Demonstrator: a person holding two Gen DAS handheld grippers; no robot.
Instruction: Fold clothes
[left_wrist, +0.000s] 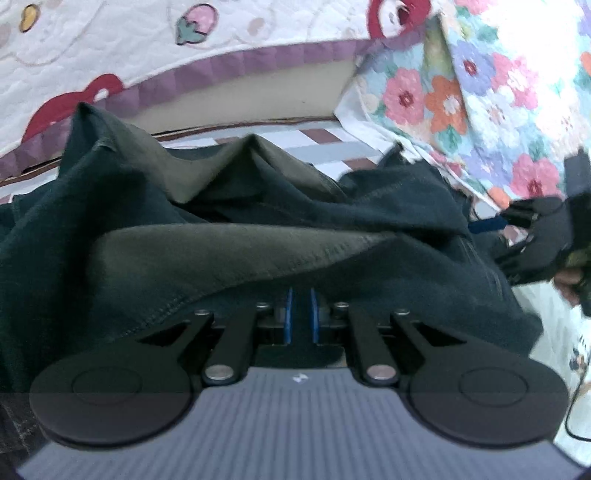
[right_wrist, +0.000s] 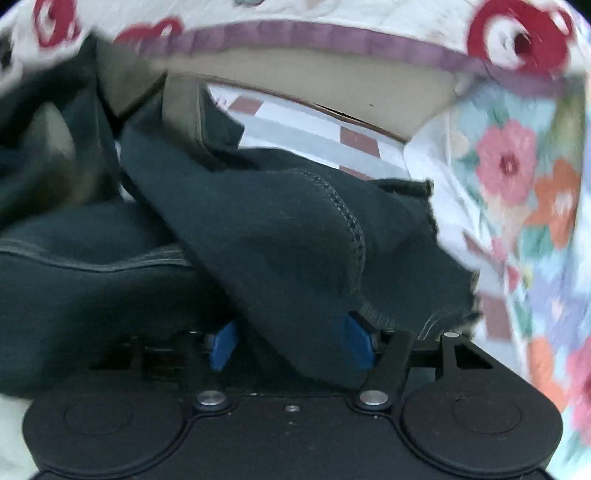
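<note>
Left wrist view: the left claw (left_wrist: 300, 295) has its blue pads (left_wrist: 289, 314) drawn close together, with only a narrow slot between them. A fold of the dark green garment (left_wrist: 221, 251) drapes over the pad tips and hides them, so whether cloth is pinched in the slot cannot be told. The garment lies crumpled across most of this view, its paler olive inner face showing along the raised fold. Beyond it are a checked sheet (left_wrist: 314, 144), a white quilt (left_wrist: 92, 48) with a purple border and strawberry motifs, and a floral quilt (left_wrist: 480, 92) at the right. The right claw (left_wrist: 491, 223) shows at the right edge, blurred, with a gloved hand (left_wrist: 546, 240) behind it.

Right wrist view: the right claw (right_wrist: 290, 343) stands wide, its two blue pads (right_wrist: 354, 343) well apart. A stitched hem section of the dark green garment (right_wrist: 295, 240) lies loose across the gap between the pads and over the claw body; the pads do not press on it. More of the garment is piled at the left. The checked sheet (right_wrist: 295, 125), the white quilt (right_wrist: 332, 14) and the floral quilt (right_wrist: 517, 166) lie behind and to the right. This view is motion-blurred.
</note>
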